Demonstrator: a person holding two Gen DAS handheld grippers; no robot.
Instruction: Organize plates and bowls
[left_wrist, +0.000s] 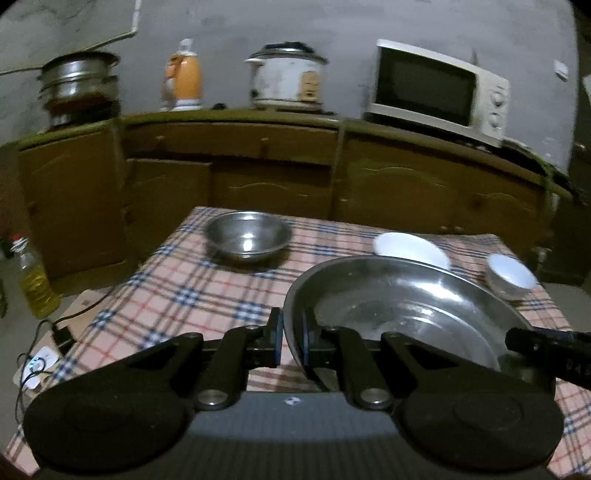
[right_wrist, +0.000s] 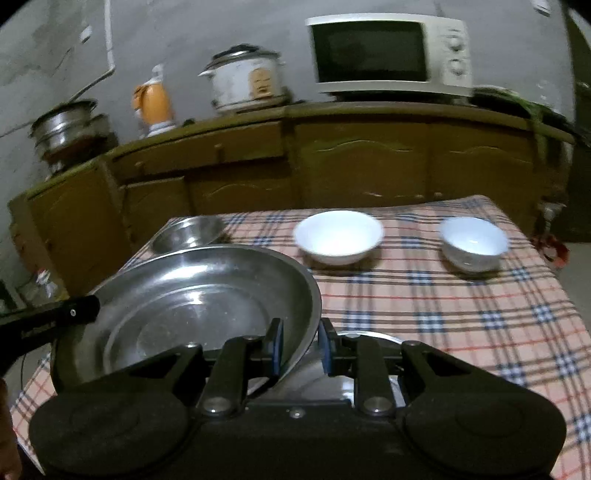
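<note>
Both tools gripped the steel plate (right_wrist: 192, 295): left tool (left_wrist: 291, 339) clenched on its left rim, right tool (right_wrist: 301, 343) on its right. Keeping both level should stop it twisting.

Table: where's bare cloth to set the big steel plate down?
Free: the tablecloth in front of both white bowls, and the stretch in front of the steel bowl. Crowded: the far edge, where all three bowls sit.

Home kitchen, probably: microwave (right_wrist: 388, 51), rice cooker (right_wrist: 245, 79).
</note>
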